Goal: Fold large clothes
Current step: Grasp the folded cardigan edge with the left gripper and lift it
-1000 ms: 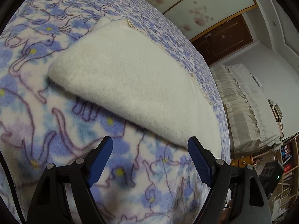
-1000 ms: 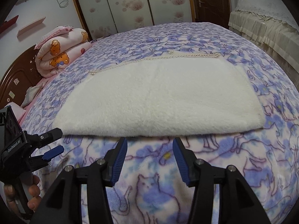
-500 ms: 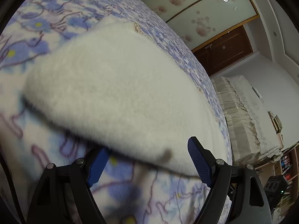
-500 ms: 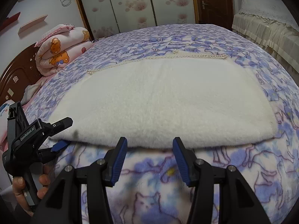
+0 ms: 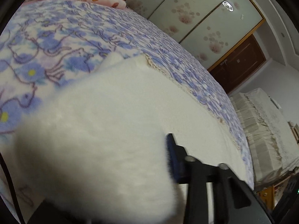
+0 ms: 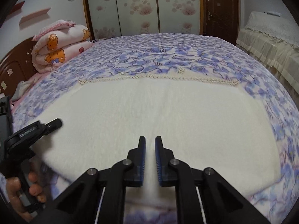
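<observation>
The right gripper (image 6: 150, 141) tilts downward, its jaws closing with a ridge of white fleece between the blue pads. The left gripper (image 5: 164, 168) is also closing; fleece bulges against its one visible pad. A bare hand (image 6: 22, 194) grasps the left gripper's handle.

Both claws are now reaching over the near edge of the cream fleece garment (image 6: 158, 115) instead of hanging short of it above the bed cover. The right claw (image 6: 150, 140) is closing, its jaws narrowed with fleece between them. The left claw (image 5: 149, 160) is closing too, and a bunched-up fold is now hiding its left finger.
</observation>
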Available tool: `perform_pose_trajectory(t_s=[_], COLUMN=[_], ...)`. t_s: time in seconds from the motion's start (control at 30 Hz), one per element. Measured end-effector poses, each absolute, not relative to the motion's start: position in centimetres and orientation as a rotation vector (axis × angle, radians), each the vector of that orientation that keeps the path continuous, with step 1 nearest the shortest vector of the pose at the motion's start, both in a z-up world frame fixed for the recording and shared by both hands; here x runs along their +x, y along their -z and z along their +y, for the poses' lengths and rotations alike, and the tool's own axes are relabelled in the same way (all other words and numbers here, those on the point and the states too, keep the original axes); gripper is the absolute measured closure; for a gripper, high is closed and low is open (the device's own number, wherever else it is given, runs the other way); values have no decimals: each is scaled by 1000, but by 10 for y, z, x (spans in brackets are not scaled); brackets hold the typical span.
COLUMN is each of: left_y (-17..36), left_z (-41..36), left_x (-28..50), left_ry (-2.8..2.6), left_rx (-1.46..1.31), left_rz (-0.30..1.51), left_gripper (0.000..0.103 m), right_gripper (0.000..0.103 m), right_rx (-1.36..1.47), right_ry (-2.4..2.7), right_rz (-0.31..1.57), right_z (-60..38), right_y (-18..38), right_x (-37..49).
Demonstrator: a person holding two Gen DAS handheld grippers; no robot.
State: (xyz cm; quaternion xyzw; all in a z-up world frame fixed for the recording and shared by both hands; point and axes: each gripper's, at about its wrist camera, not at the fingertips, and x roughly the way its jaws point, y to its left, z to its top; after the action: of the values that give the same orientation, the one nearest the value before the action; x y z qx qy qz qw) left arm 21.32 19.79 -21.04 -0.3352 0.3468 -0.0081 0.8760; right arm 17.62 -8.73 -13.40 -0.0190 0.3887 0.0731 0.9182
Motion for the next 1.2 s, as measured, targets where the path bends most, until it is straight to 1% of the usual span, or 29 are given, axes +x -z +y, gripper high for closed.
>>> perform_pose_trajectory(t_s=[0.03, 0.13, 0.23, 0.47, 0.57, 0.67, 0.77, 0.9, 1.0, 1.07, 1.2], left_y=[208, 189, 164, 101, 79, 58, 46, 48, 66, 82, 128], left_z=[199, 190, 178, 128, 101, 68, 33, -28, -76, -105, -166], left_x=[210, 205, 197, 188, 187, 188, 189, 192, 196, 198, 203], left_ry=[15, -6, 1, 56, 88, 125, 183, 271, 336, 370, 420], left_rx=[-690, -594, -528, -344, -280, -223, -202, -170, -150, -126, -51], left_rz=[712, 678, 630, 535, 518, 503, 498, 525, 582, 618, 746], left_gripper=[77, 80, 81, 82, 82, 82, 82, 82, 82, 82, 82], right_gripper=[94, 96, 96, 96, 96, 97, 97, 97, 96, 96, 96], right_rx=[-36, -30, -27, 75, 101, 191, 208, 191, 172, 180, 224], right_ry=[-160, -194, -218, -299, -345, -406, -357, -233, -137, -94, -31], right_rz=[800, 853, 932, 978, 1017, 1074, 1030, 966, 937, 950, 1001], right_z=[-86, -79, -78, -96, -103, -128, -172, -243, -289, -317, -353], right_y=[135, 147, 169, 174, 169, 154, 130, 105, 99, 105, 130], right_x=[183, 205, 221, 227, 230, 229, 214, 192, 177, 167, 153])
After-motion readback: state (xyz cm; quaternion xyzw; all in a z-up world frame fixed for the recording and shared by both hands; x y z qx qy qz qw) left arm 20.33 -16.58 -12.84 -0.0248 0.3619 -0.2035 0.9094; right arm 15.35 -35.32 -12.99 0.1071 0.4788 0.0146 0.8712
